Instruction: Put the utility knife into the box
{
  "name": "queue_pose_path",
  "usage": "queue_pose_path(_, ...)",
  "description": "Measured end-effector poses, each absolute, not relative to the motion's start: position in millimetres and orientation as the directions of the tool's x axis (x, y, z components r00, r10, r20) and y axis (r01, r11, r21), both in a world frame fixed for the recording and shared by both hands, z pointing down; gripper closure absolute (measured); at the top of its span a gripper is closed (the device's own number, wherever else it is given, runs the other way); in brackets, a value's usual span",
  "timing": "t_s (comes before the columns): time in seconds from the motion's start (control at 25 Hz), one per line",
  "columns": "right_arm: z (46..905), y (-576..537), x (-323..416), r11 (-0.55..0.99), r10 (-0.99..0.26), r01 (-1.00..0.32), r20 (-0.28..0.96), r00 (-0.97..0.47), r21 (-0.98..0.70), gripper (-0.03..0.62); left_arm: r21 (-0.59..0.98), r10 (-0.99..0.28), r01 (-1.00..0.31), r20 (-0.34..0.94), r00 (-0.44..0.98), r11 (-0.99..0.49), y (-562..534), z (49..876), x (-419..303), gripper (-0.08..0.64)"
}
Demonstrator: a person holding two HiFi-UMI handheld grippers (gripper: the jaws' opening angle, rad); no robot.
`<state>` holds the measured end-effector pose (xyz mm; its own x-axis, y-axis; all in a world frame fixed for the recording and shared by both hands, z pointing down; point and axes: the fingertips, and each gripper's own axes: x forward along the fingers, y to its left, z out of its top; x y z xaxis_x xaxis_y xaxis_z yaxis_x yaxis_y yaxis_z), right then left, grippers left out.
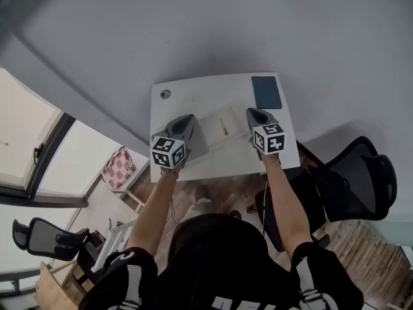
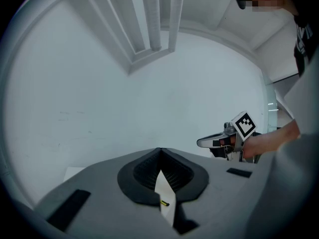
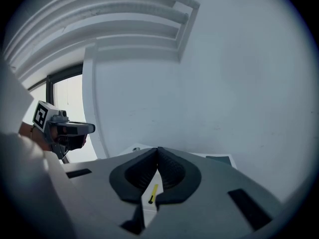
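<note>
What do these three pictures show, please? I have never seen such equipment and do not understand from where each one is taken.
A person at a white table holds a two-jaw tool in each hand: the left tool and the right tool. The head view comes from a camera on the person's head, looking down. The other two views come from a camera on each tool, looking along its jaws. Both pairs of jaws are together and hold nothing. On the table lie a white box, a yellow utility knife at it (inside or not, I cannot tell) and a dark flat rectangle.
</note>
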<state>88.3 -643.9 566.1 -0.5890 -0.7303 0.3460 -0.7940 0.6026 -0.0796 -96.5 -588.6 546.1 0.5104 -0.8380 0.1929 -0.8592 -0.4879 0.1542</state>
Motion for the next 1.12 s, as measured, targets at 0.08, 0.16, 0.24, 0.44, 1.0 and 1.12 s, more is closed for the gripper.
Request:
queue_pose_path(0.08,552,-636,95,0.609,-0.739,-0.790,0.310,-0.598,-0.073,0.577,0.142,-0.844,-0.864,0.187,0.503,-0.484,-581,540,-89,0.535)
queue_pose_path(0.16,540,-625,103,0.616,-0.742,-0.785,0.284,-0.608,-0.069,0.578,0.131,-0.850,-0.868,0.178,0.496,-0.479,-572,534,-80,0.535)
queue_pose_path(0.24,532,-615,112,0.624,-0.744,-0.779,0.257,-0.617,-0.066,0.577,0.117,-0.853,-0.870,0.171,0.493,-0.479,-561,530,-70,0.535)
queue_pose_path(0.44,525,-590,127,0.649,-0.730,-0.758,0.225,-0.645,-0.070,0.578,0.082,-0.861,-0.877,0.165,0.481,-0.474,-537,522,-49,0.535)
queue_pose_path(1.0,525,-548,146,0.669,-0.714,-0.739,0.208,-0.669,-0.081,0.578,0.064,-0.874,-0.889,0.165,0.457,-0.453,-492,519,-25,0.535)
queue_pose_path(1.12,524,-544,147,0.669,-0.714,-0.738,0.203,-0.670,-0.085,0.578,0.057,-0.874,-0.889,0.166,0.457,-0.454,-488,518,-23,0.535)
